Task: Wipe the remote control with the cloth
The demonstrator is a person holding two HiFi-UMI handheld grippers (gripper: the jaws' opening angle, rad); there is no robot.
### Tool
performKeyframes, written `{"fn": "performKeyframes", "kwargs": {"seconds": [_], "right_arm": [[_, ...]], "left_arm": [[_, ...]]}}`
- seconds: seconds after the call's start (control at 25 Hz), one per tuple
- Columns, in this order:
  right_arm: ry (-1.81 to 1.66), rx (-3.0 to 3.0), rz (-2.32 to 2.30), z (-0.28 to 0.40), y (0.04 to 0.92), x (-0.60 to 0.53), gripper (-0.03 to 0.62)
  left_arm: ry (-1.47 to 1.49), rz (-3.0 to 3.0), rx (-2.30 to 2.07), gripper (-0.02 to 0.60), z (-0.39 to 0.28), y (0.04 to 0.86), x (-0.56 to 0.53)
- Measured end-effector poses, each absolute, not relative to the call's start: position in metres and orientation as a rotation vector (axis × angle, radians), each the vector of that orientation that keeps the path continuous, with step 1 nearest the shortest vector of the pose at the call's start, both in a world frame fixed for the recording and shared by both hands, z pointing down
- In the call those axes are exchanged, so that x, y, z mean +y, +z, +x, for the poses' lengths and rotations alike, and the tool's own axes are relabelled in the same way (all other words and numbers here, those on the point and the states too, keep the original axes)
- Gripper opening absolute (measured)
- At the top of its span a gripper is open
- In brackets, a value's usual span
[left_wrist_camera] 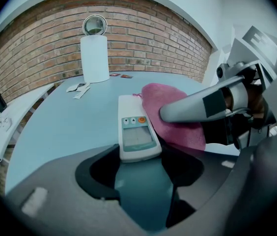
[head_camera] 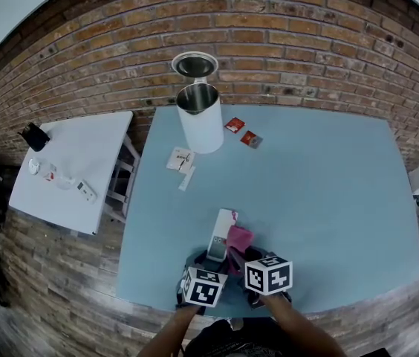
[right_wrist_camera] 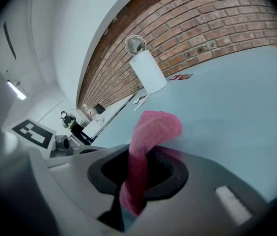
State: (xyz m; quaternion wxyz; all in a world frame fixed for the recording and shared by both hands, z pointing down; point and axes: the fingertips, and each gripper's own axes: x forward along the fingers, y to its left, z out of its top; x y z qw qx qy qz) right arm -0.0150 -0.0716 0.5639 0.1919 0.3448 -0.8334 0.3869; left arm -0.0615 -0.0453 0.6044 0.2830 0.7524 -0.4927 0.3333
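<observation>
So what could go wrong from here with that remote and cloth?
The left gripper has only the near end of the remote between its jaws; a wiping push might twist it loose.
The right gripper pinches the cloth in a narrow fold that flops over, so it could slip out.
Both sit near the table's front edge; a loose remote might drop.

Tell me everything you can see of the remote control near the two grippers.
The remote control is a long, slim bar in a white, plastic-looking casing with rounded corners. Its face points up and shows a small grey screen, with two arrow buttons and one orange button just beyond it. It stretches away over the light blue table. Its near end sits between the jaws of the left gripper, which seem to grip its sides. The pink cloth lies against its right edge.
</observation>
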Motion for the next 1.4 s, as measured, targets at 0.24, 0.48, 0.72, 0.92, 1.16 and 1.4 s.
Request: {"fn": "performKeyframes", "kwargs": {"seconds": [0.24,0.48,0.72,0.92,1.16,1.4], "right_arm": [[1.065,-2.347,0.960,-0.013,0.559,-0.071,0.075],[0.911,-2.355,0.970,0.010,0.547,-0.108,0.075],[0.698,-2.272,0.837,0.035,0.551,-0.150,0.075],[0.694,-2.231,0.709,0.039,0.557,-0.169,0.076],[0.732,-2.216,0.544,0.022,0.568,-0.175,0.075],[0.707,-2.215,0.452,0.009,0.571,-0.183,0.075]], "left_arm": [[0.887,2.042,-1.310,0.267,-0.061,0.604,-0.045],[0.923,2.094,-1.234,0.264,-0.060,0.602,-0.041],[1.012,2.188,-1.079,0.264,-0.060,0.602,-0.036],[1.096,2.257,-0.926,0.262,-0.057,0.603,-0.033],[1.213,2.253,-0.801,0.262,-0.060,0.604,-0.028],[1.275,2.246,-0.737,0.262,-0.057,0.603,-0.030]]}}
